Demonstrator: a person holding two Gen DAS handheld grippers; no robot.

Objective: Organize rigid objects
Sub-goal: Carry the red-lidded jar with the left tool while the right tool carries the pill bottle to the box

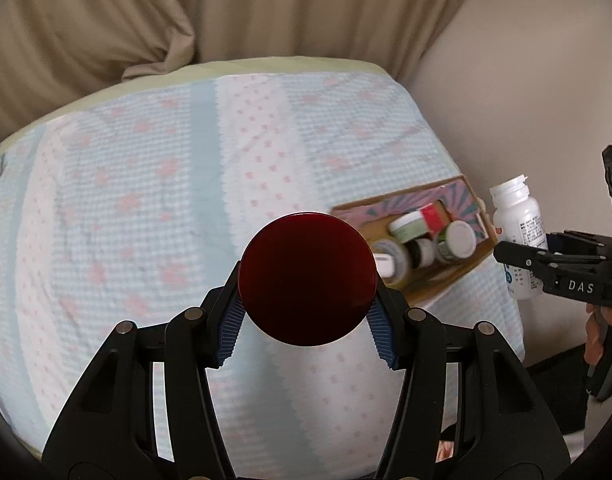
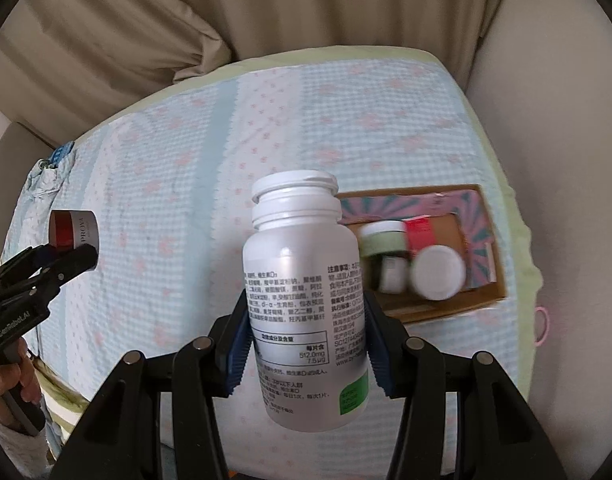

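From the left wrist camera, the left gripper is clamped on a dark red jar, its blue pads pressed to both sides, the round red face turned toward the lens. The jar hangs above a quilted bedspread in pale blue with pink spots. At three o'clock a cardboard box lies on the bedspread, holding several small jars. Further toward three o'clock the right gripper holds a white bottle beside the box. A beige curtain hangs at twelve o'clock.

From the right wrist camera, the right gripper is closed on the white bottle, upright with its printed label facing the lens. The box sits at three o'clock. At nine o'clock the left gripper holds the red jar over the bedspread.
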